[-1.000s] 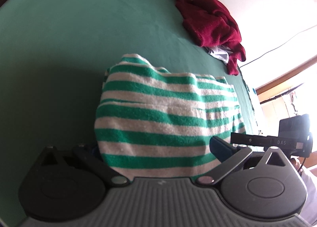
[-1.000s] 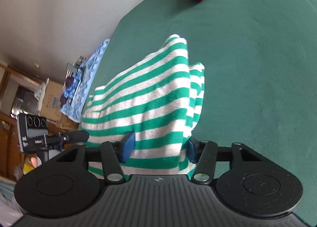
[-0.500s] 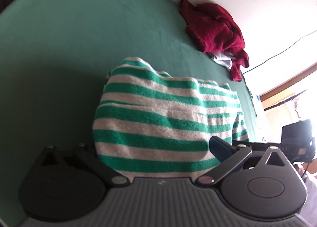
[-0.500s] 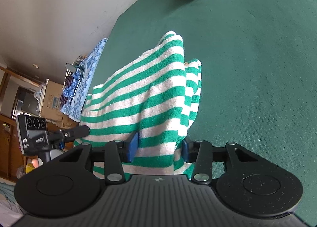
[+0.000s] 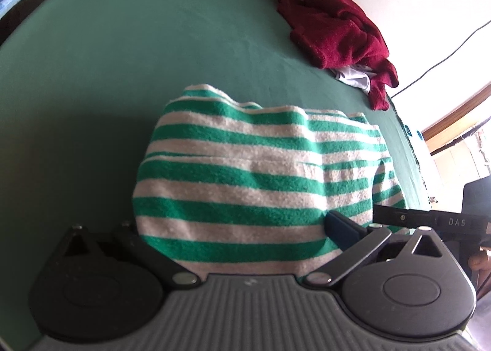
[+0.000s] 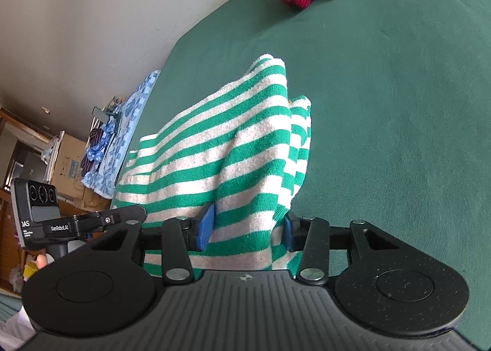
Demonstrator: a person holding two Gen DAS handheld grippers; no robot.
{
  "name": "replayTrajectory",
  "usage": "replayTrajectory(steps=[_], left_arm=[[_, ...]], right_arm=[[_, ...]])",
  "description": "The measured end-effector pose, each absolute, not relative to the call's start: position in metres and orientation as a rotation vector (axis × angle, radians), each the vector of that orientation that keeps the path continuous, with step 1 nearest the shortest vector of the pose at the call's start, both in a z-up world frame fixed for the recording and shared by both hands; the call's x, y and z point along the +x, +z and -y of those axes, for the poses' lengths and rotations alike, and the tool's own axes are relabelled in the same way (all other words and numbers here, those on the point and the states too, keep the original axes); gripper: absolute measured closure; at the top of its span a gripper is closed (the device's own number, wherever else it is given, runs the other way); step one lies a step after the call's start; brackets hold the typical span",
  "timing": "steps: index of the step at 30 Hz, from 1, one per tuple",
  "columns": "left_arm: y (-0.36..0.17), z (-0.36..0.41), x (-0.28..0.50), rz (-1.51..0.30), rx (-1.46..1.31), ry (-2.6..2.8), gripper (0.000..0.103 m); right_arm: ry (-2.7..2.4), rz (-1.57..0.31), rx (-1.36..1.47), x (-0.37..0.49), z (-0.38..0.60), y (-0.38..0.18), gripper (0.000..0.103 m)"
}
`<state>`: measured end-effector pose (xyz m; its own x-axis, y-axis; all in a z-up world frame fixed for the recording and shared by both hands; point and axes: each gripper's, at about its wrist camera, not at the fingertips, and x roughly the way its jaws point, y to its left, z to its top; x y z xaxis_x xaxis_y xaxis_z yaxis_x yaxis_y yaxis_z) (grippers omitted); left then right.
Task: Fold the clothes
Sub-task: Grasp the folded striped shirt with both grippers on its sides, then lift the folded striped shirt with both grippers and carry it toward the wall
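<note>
A green-and-white striped garment (image 5: pixel 245 167) is bunched into a thick folded bundle over the green bed sheet (image 5: pixel 122 59). My left gripper (image 5: pixel 237 228) holds its near edge between wide jaws. Its right blue pad (image 5: pixel 340 226) presses the cloth, and its left finger is buried under the fabric. In the right wrist view the striped garment (image 6: pixel 230 151) rises like a tent from my right gripper (image 6: pixel 247 226), whose two blue pads (image 6: pixel 207 225) pinch a fold. The two grippers sit close together on the same bundle.
A dark red garment (image 5: pixel 337 32) lies crumpled over a white one (image 5: pixel 353 78) at the bed's far edge by the wall. A blue patterned cloth (image 6: pixel 129 124) hangs off the bed's side, with a cardboard box (image 6: pixel 70 163) and clutter beyond. The green sheet (image 6: pixel 399 105) spreads bare to the right.
The right gripper's jaws have drawn closer together on the striped fold. The left view has tilted slightly, so the red garment sits lower in the frame. The bundle has stayed in place.
</note>
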<state>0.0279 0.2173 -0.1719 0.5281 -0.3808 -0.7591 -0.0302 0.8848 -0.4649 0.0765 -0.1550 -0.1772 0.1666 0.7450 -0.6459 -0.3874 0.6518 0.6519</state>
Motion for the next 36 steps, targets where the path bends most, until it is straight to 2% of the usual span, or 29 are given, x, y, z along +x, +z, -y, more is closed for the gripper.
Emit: replayTrajectory(steps=[9, 14, 26, 30, 36], left_arm=[[-0.171, -0.207, 0.028, -1.003, -0.407, -0.177, 0.002], [-0.17, -0.202, 0.025, -0.984, -0.375, -0.143, 0.008], [-0.149, -0.186, 0.022, -0.968, -0.261, -0.081, 0.031], [-0.135, -0.182, 0.025, -0.974, -0.215, -0.075, 0.046], [-0.116, -0.186, 0.035, -0.967, -0.182, -0.089, 0.052]], right_arm=[[0.815, -1.124, 0.341, 0.074, 0.15, -0.176, 0.063], [0.802, -1.107, 0.315, 0.071, 0.146, -0.173, 0.064], [0.8, -1.043, 0.252, 0.062, 0.141, -0.156, 0.072], [0.82, -1.037, 0.265, 0.066, 0.14, -0.15, 0.074], [0.847, -1.024, 0.309, 0.075, 0.138, -0.135, 0.077]])
